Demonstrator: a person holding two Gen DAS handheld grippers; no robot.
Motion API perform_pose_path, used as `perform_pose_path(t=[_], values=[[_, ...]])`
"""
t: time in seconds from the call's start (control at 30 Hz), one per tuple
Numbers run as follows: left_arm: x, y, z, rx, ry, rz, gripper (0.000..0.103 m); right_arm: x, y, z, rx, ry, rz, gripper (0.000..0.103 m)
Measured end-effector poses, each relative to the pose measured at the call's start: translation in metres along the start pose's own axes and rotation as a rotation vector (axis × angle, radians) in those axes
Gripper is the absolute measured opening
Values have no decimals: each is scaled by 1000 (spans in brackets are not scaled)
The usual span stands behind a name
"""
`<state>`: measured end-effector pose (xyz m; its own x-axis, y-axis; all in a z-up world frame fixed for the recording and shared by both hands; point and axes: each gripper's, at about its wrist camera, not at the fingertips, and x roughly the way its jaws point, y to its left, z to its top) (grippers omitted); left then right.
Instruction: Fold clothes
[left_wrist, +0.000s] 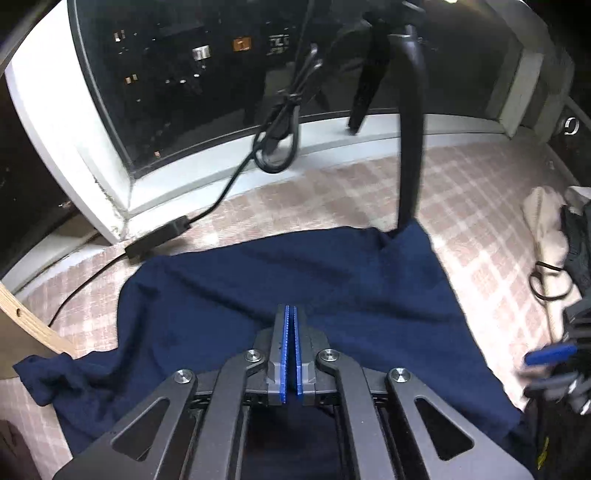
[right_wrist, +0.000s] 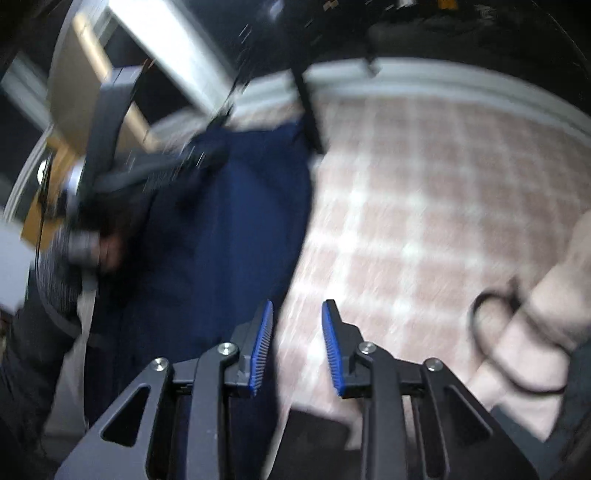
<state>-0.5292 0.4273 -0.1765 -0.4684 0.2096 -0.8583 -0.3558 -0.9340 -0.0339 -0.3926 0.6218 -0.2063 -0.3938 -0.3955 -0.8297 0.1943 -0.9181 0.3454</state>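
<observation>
- Left wrist view: the left claw (left_wrist: 291, 314) sits at 6 o'clock with its blue pads (left_wrist: 284, 350) pressed together. Whether any cloth is caught between them cannot be told.
- Beneath and ahead of that claw lies the navy garment (left_wrist: 229, 288), spread with shallow creases over a pink checked bedcover (left_wrist: 480, 206). One loose end trails off toward 8 o'clock.
- At 12 o'clock a black tripod leg (left_wrist: 412, 147) comes down, and its foot touches the garment's far edge.
- Toward 10 o'clock a black cable (left_wrist: 221, 192) runs from a hanging coil down to a small black adapter block (left_wrist: 157, 238), which lies on the bedcover just beyond the garment.
- Behind these stands a dark window (left_wrist: 184, 74) with a white sill.
- At 3 o'clock a cream cloth (left_wrist: 543, 221) lies bunched on the bedcover, well apart from the navy garment.
- Right wrist view, heavily blurred: the right claw (right_wrist: 297, 347) is at 6 o'clock, its two blue pads spread apart with nothing between them.
- Its left pad hangs over the garment's right edge, and the right pad is over the checked cover.
- From 9 to 11 o'clock the navy cloth fills the frame, with the left claw and the person's hand (right_wrist: 107, 247) over it.
- At 4 o'clock lies the cream cloth with a black loop of cord (right_wrist: 495, 332) on it.
</observation>
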Motion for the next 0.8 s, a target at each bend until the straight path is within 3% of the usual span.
perform_pose_path(t=[0.03, 0.07, 0.43, 0.47, 0.5, 0.6, 0.7, 0.73, 0.8], values=[[-3, 0, -1, 0, -2, -5, 29, 1, 3, -3, -16, 11, 0, 29], [-5, 1, -2, 2, -4, -5, 34, 3, 7, -6, -31, 21, -1, 29], [-52, -11, -23, -8, -36, -19, 32, 20, 32, -31, -175, 136, -20, 28], [-56, -14, -26, 0, -37, -20, 32, 21, 30, -31, -178, 142, -23, 24], [-60, -16, -29, 7, -39, -21, 32, 21, 26, -30, -170, 137, -36, 8], [-81, -29, -50, 49, -35, -29, 32, 12, 5, -28, -86, 99, -33, 7], [-104, -41, -77, 81, -24, -47, 32, 1, 3, -32, -78, 103, 39, 12], [-112, -45, -87, 90, -17, -52, 33, -2, 6, -34, -87, 108, 42, 22], [-126, -51, -108, 90, -1, -63, 33, -5, 15, -38, -111, 98, 38, 32]])
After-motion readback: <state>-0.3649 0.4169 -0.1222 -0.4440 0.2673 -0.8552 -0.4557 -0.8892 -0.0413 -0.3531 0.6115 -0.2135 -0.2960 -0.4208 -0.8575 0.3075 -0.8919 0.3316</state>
